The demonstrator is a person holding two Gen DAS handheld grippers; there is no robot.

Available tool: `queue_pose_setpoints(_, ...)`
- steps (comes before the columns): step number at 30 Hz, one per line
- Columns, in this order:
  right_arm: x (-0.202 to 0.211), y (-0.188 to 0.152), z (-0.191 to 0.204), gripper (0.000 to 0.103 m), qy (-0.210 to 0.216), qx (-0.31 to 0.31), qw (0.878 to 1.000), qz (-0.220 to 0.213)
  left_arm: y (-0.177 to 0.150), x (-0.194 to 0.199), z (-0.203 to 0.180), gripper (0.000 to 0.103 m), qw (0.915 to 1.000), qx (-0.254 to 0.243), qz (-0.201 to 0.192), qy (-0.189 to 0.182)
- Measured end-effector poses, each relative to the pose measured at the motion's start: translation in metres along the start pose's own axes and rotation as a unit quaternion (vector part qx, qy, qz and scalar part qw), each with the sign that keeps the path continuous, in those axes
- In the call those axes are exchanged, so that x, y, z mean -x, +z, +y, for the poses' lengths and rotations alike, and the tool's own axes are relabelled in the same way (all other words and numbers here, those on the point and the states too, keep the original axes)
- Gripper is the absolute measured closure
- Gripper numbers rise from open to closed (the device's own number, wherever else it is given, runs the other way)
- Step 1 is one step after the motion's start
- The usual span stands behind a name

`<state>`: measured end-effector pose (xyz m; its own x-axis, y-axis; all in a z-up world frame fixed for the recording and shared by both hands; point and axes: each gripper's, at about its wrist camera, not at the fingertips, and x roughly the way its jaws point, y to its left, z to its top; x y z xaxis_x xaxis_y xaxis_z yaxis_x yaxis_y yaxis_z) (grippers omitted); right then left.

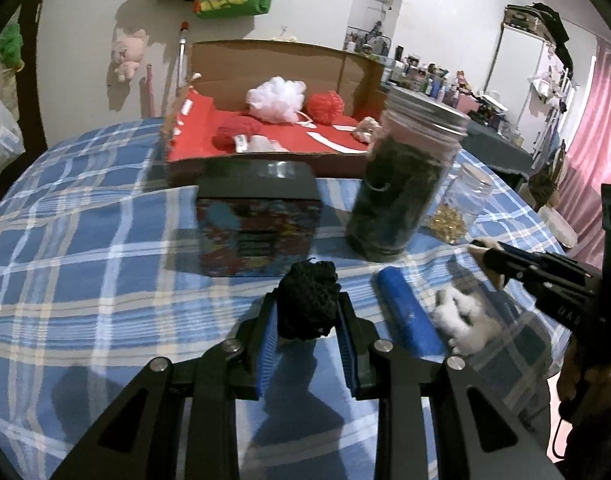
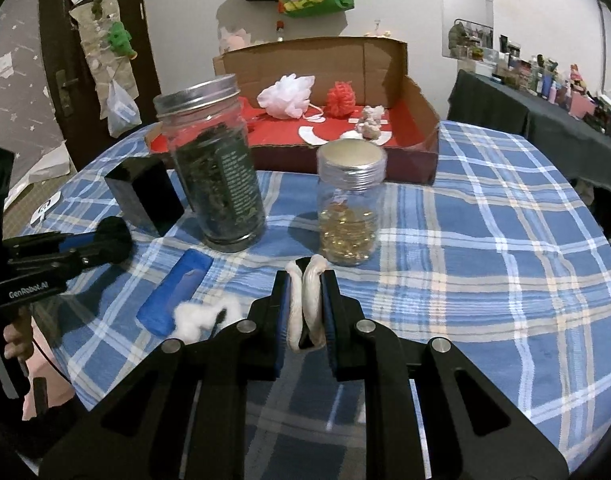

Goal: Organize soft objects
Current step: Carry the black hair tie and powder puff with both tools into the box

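Black pouf: a black mesh pouf (image 1: 307, 304) sits squeezed between the blue pads of the left gripper (image 1: 305, 320), lifted just in front of the tall jar (image 1: 405, 184).
White pad: a folded white pad (image 2: 305, 300) is pinched flat in the right gripper (image 2: 305, 304), jaws clenched on it, right of the tall jar.
Cotton tuft: white cotton (image 2: 205, 316) lies on the plaid cloth (image 2: 485, 260), in front of the tall jar, touching a blue block (image 2: 173, 296).
Cardboard tray: a red-lined tray (image 2: 421, 120) behind the tall jar holds a white pouf (image 2: 287, 96) and red pouf (image 2: 340, 98).
Small jar: a capsule jar (image 2: 349, 216) stands right of the tall jar.
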<state>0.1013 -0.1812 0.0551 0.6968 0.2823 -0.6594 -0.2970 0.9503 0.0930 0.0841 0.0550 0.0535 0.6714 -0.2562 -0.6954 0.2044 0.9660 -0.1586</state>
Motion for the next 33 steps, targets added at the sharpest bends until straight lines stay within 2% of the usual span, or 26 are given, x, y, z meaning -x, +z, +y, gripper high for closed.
queue_pose_setpoints(9, 0.007, 0.002, -0.024, 0.088, -0.020, -0.014, 1.000, 0.000, 0.000, 0.007, 0.036, 0.073, 0.9991, 0.020, 0.007, 0.036)
queue_pose_setpoints(15, 0.003, 0.011, -0.047, 0.088, -0.015, -0.031, 0.999, 0.006, 0.011, 0.000, 0.059, 0.073, 0.9989, 0.019, 0.017, 0.040)
queue_pose_setpoints(25, -0.015, 0.032, -0.078, 0.088, 0.019, -0.037, 0.999, 0.018, 0.040, -0.022, 0.089, 0.073, 0.9992, -0.026, 0.027, 0.016)
queue_pose_setpoints(33, -0.039, 0.058, -0.094, 0.088, 0.065, -0.011, 0.997, 0.032, 0.068, -0.038, 0.098, 0.073, 0.9961, -0.078, 0.026, -0.033)
